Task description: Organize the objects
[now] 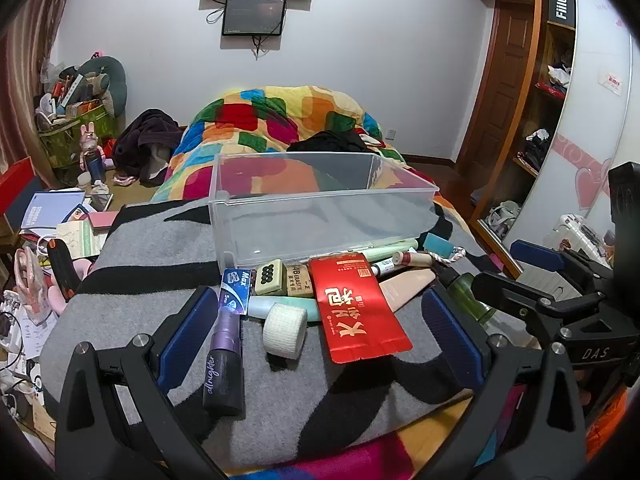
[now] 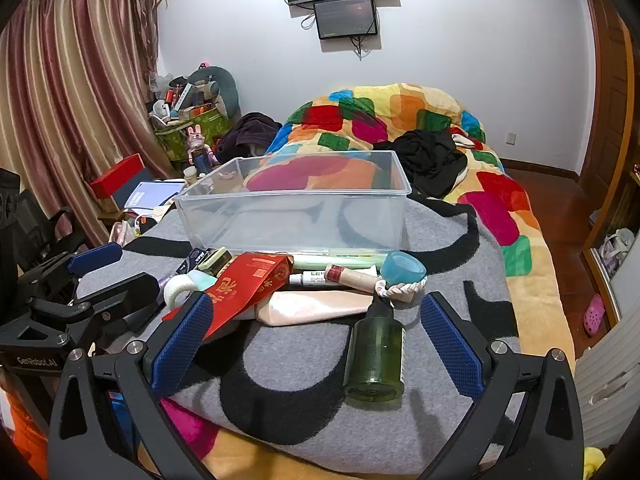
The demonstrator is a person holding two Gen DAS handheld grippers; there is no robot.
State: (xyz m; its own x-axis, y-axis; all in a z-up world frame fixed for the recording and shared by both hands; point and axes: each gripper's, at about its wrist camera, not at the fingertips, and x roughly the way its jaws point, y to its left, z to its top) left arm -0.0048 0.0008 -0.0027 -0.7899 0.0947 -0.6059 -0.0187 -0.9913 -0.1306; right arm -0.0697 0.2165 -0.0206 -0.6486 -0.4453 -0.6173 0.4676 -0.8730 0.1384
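Both of your grippers, left and right, are hovering with fingers spread wide, gripping nothing. Objects are lying heaped on the grey blanket just before the clear bin: red packet, green bottle, gauze roll.

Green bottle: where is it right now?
Right wrist view: the green bottle lies on the grey blanket between the open right gripper's fingers, right of centre, its cap toward the pink tube.

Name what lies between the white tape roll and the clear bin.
In the left wrist view, a pale teal tube lies just behind the tape roll, then a green tile block and an eraser before the bin.
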